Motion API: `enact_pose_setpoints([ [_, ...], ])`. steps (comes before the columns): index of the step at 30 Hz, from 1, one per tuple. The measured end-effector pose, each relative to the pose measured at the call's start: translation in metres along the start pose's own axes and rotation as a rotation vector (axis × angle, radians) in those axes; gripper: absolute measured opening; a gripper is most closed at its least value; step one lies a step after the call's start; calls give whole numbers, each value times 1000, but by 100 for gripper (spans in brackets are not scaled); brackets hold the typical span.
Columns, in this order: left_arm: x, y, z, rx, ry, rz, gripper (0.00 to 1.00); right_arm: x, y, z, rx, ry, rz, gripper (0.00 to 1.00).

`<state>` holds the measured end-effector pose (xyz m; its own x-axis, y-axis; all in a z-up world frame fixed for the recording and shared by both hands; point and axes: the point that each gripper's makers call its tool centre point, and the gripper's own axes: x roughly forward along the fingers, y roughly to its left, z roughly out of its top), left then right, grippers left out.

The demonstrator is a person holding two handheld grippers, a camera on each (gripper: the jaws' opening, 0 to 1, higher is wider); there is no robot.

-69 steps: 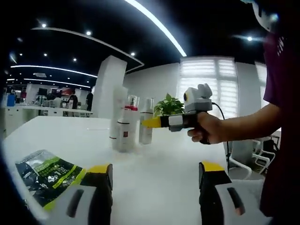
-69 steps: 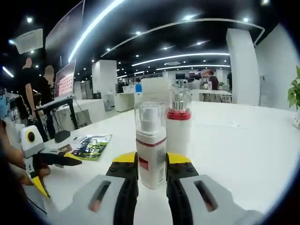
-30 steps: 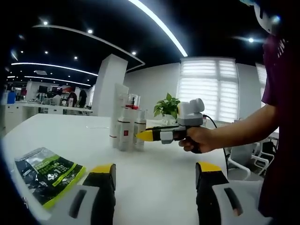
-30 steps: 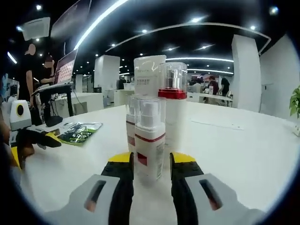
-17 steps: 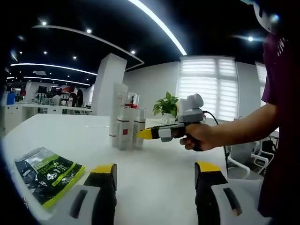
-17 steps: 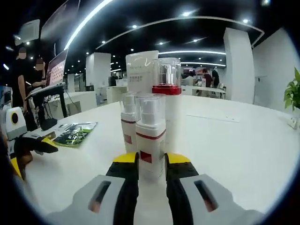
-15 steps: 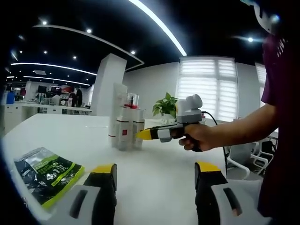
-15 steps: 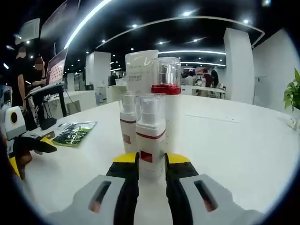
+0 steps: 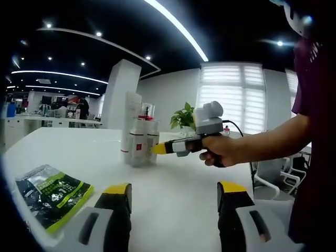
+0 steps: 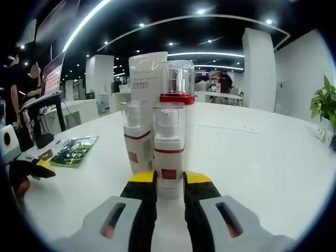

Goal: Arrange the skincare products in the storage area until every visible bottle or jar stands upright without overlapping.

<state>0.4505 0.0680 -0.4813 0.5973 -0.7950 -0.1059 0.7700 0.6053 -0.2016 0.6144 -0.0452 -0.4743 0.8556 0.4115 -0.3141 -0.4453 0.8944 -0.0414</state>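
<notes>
- White pump bottle (image 10: 168, 149), red-banded, stands upright on the white table (image 10: 262, 173), well in from its edges, nipped at the base between the narrow yellow-tipped jaws of the right gripper (image 10: 169, 185).
- Neighbours: a second pump bottle (image 10: 136, 137) just beside it, a red-collared bottle (image 10: 177, 100) and a white carton (image 10: 146, 79) behind; all upright.
- Left gripper (image 9: 173, 197) hangs wide and empty over the table, near a green sachet (image 9: 46, 192).
- Judgement: the release should be straight and slow, with a gap kept so the bottles do not tip.
</notes>
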Motion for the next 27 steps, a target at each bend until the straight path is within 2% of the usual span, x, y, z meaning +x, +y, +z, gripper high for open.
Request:
enact_pose_setpoints([
  [4, 0, 0, -1, 2, 3, 0, 68, 0, 1, -1, 11, 0, 2, 26],
  [18, 1, -2, -5, 14, 24, -7, 66, -11, 6, 0, 84, -11, 14, 23],
  [27, 1, -2, -7, 21, 33, -7, 64, -12, 7, -2, 62, -4, -2, 21],
])
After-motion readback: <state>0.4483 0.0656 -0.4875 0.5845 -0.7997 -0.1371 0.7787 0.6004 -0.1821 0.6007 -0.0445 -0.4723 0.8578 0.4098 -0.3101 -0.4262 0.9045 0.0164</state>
